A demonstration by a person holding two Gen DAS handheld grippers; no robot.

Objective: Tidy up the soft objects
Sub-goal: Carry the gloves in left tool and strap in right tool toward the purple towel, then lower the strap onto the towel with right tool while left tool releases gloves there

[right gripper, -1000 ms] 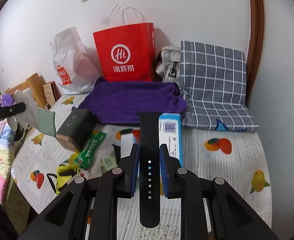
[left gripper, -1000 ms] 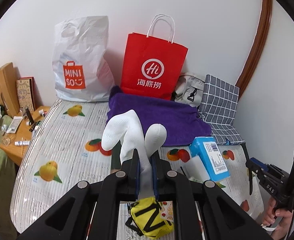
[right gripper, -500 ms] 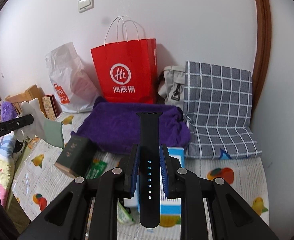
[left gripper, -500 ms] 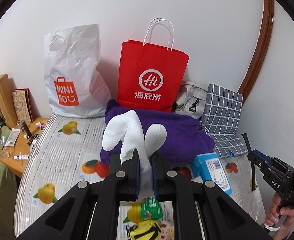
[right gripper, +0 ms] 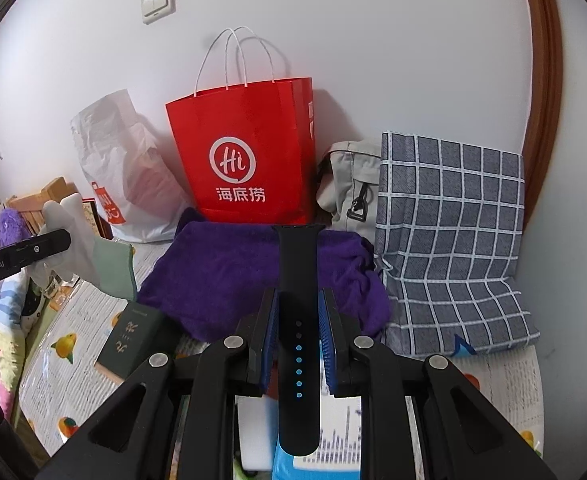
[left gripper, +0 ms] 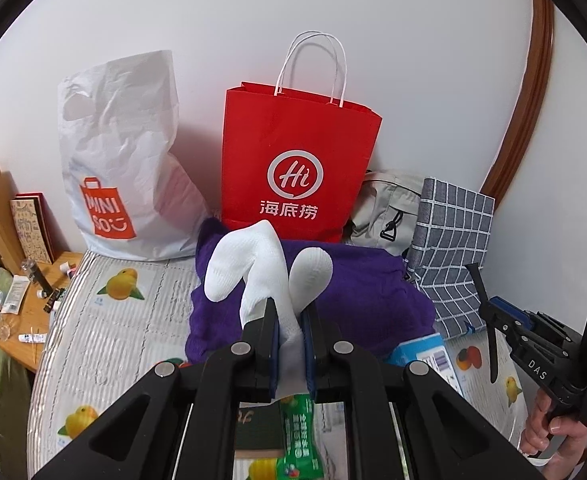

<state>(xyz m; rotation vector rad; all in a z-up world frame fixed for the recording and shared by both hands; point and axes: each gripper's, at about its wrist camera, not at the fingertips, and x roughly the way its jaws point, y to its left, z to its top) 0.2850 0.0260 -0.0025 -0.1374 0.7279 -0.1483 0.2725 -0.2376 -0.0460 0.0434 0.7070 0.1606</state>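
The left gripper (left gripper: 291, 344) clamps a white sock (left gripper: 267, 276). The right gripper (right gripper: 298, 344) grips a black strap (right gripper: 297, 280); the red bag (right gripper: 245, 156) stands at 12 o'clock.

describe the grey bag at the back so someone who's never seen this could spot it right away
Start at the tall red paper bag standing against the white wall behind the purple towel. Just to its right, wedged between it and the blue checked cushion, slumps the grey bag. It is the only pale fabric one, with a black buckle hanging on its front.
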